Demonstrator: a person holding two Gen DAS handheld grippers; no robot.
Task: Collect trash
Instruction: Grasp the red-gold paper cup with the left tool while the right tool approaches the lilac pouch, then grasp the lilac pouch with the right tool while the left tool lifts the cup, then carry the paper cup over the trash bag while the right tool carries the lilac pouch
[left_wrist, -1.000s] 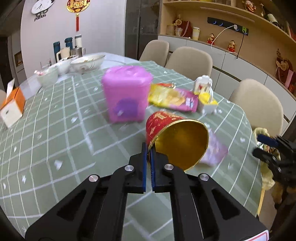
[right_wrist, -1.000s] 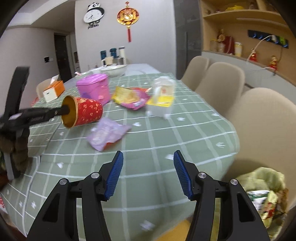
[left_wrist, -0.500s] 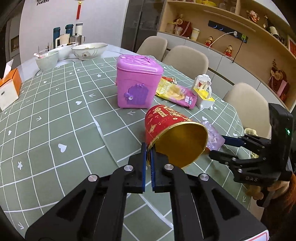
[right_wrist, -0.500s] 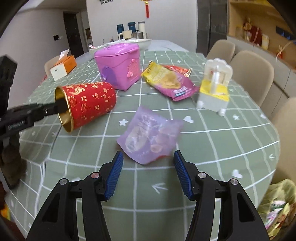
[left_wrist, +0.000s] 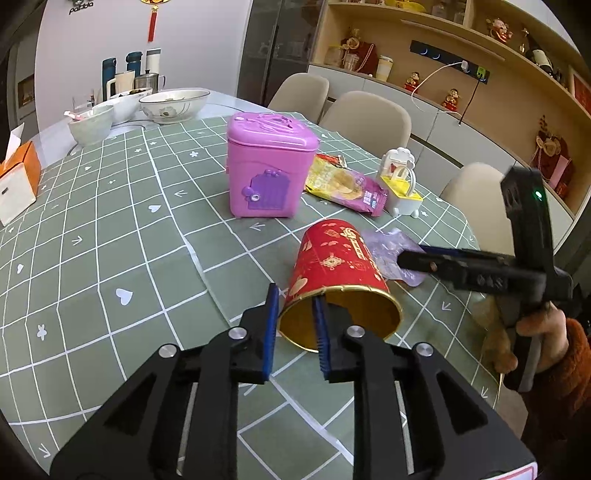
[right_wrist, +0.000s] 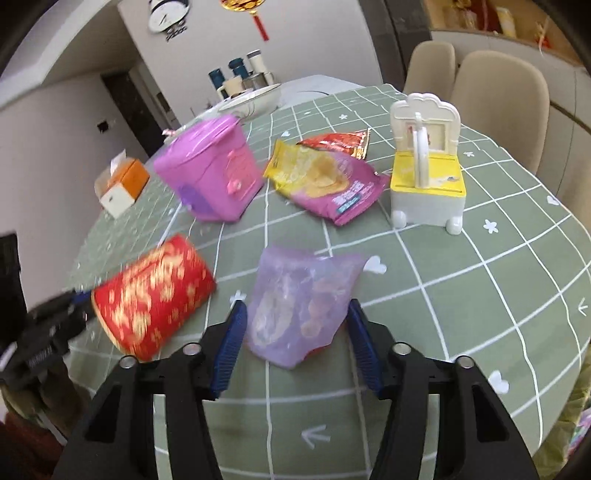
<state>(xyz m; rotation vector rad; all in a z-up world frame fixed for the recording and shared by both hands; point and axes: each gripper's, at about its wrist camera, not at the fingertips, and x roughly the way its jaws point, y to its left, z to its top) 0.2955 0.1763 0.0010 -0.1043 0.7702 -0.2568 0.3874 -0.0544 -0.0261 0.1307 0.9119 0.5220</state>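
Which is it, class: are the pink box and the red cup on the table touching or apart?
Apart. In the left wrist view a strip of green tablecloth shows plainly between the pink box and the red cup lying on its side.

left gripper (left_wrist: 295, 328): black frame, blue ribbed pads, silver screws | right gripper (right_wrist: 295, 343): same build | sleeve (left_wrist: 565, 365): rust-orange fleece

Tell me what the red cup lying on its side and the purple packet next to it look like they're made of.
Red cup: probably coated paperboard, with printed gold patterns and a shiny gold lining inside. Purple packet: thin, translucent plastic film, crinkled, with contents showing through.
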